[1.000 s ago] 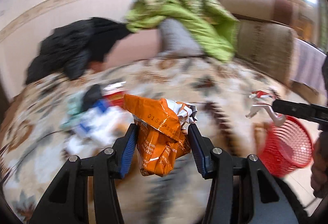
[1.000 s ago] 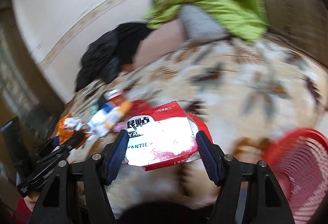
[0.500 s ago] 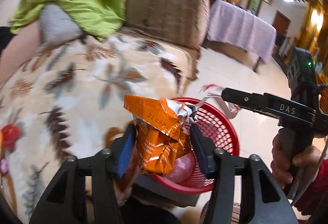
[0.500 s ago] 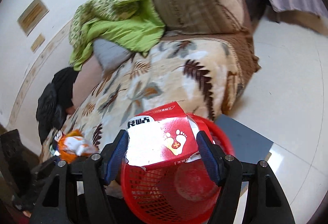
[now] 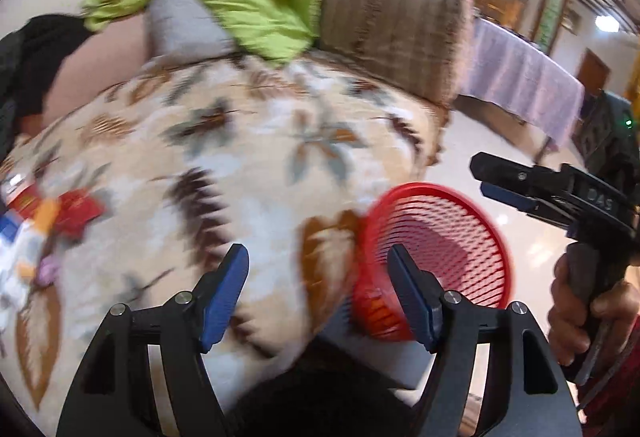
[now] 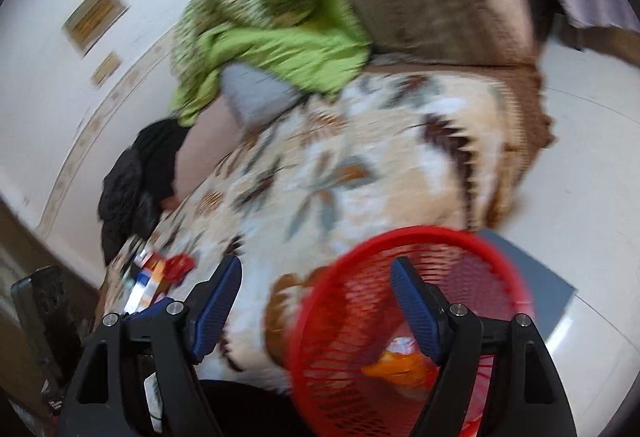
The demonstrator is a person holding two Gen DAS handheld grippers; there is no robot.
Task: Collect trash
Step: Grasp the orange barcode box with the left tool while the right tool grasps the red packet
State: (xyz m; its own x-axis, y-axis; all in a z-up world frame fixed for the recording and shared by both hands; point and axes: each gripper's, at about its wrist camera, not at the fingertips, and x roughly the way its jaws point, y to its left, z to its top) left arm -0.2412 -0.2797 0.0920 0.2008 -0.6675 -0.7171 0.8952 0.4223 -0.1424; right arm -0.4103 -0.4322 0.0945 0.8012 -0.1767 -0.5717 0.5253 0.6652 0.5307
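- Orange wrapper [image 6: 400, 363] lies in the red basket [image 6: 404, 237], by the sofa [image 6: 360, 173] edge.
- Our left gripper [image 5: 318, 291] is opening wide, nothing between.
- Our right gripper [image 6: 316, 301] is opening too, empty.
- More trash [image 5: 36, 221] lies on the sofa, well apart.

Left gripper [image 5: 318, 293]: orange wrapper gone, jaws opening, empty.
Right gripper [image 6: 316, 301]: red packet gone, jaws opening, empty.
Basket [image 6: 480, 245]: orange wrapper [image 6: 400, 363] now inside.
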